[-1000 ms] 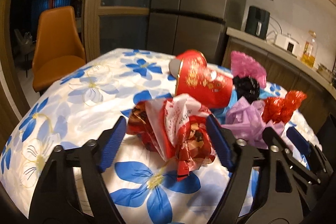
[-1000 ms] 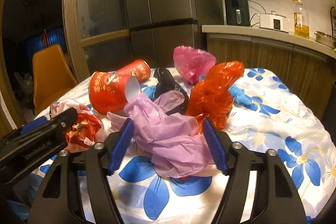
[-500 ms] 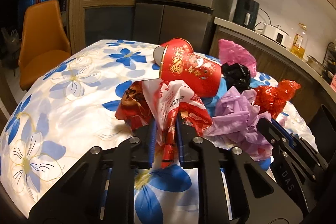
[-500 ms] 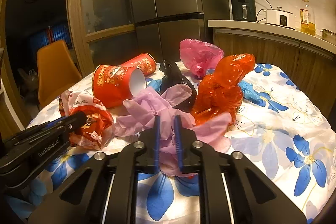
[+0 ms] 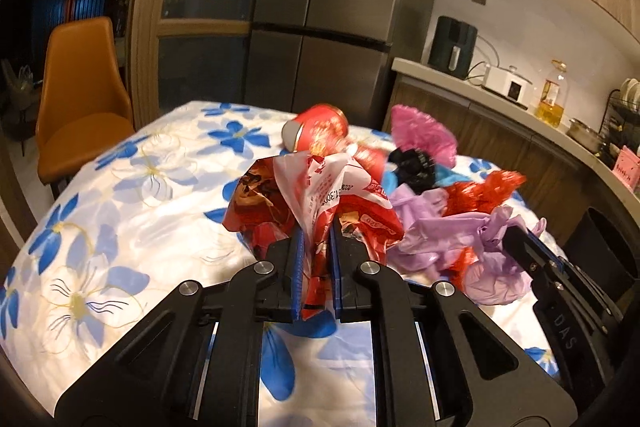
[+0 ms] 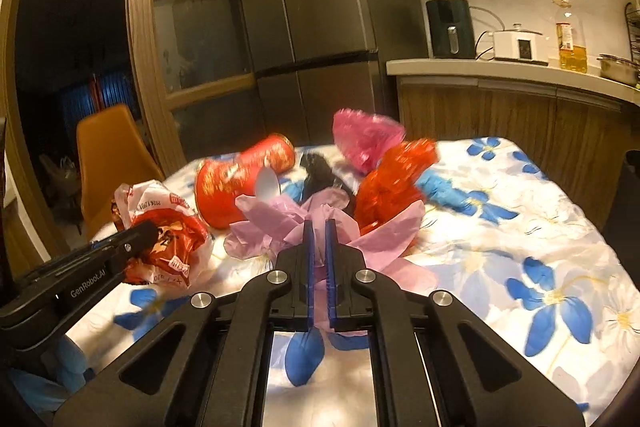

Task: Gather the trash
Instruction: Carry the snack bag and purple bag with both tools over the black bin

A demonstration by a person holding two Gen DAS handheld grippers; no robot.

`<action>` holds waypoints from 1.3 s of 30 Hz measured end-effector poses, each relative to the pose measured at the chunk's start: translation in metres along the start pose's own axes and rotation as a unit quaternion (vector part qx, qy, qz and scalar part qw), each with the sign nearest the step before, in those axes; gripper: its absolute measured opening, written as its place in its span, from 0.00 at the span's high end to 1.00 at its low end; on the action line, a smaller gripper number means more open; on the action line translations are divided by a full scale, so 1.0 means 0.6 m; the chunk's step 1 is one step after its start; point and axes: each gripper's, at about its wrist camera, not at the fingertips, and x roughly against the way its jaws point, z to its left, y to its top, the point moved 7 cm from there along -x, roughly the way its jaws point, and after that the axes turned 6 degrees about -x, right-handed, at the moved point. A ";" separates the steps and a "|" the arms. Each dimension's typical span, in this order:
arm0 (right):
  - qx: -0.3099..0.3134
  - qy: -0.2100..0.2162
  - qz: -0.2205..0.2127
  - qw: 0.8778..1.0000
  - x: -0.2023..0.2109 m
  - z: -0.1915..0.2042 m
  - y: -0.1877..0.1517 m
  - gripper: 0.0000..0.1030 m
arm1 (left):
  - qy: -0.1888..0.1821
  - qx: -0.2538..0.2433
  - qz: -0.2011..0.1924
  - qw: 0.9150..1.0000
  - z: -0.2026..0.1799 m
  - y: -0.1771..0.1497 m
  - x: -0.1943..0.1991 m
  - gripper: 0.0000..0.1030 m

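My left gripper (image 5: 316, 239) is shut on a crumpled red and white snack wrapper (image 5: 316, 187) and holds it above the flowered tablecloth (image 5: 132, 195). My right gripper (image 6: 319, 227) is shut on a lilac plastic bag (image 6: 280, 223), lifted off the cloth. The wrapper also shows in the right wrist view (image 6: 164, 227), with the left gripper (image 6: 136, 239) on it. The lilac bag shows in the left wrist view (image 5: 440, 227). Still on the table lie two red paper cups (image 6: 228, 187), a black bag (image 6: 320, 167), a pink bag (image 6: 364, 139), a red bag (image 6: 396, 175) and a blue glove (image 6: 444, 187).
An orange chair (image 5: 80, 99) stands at the table's far left. A grey fridge (image 5: 320, 27) stands behind the table. A counter (image 6: 520, 71) with an air fryer, cooker and oil bottle runs along the right. A dark bin (image 5: 600, 247) stands at the table's right edge.
Both grippers went from open around their items to shut on them. Both then lifted wrapper and lilac bag up off the cloth.
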 end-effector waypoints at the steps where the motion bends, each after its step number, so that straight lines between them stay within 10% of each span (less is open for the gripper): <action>1: -0.002 0.000 -0.005 1.000 0.010 -0.002 0.005 0.95 | 0.000 -0.004 -0.005 1.000 -0.005 0.004 0.009 0.90; 39: -0.065 -0.082 -0.121 0.987 0.243 -0.191 0.069 0.95 | -0.089 -0.103 -0.045 0.990 -0.287 0.023 0.094 0.90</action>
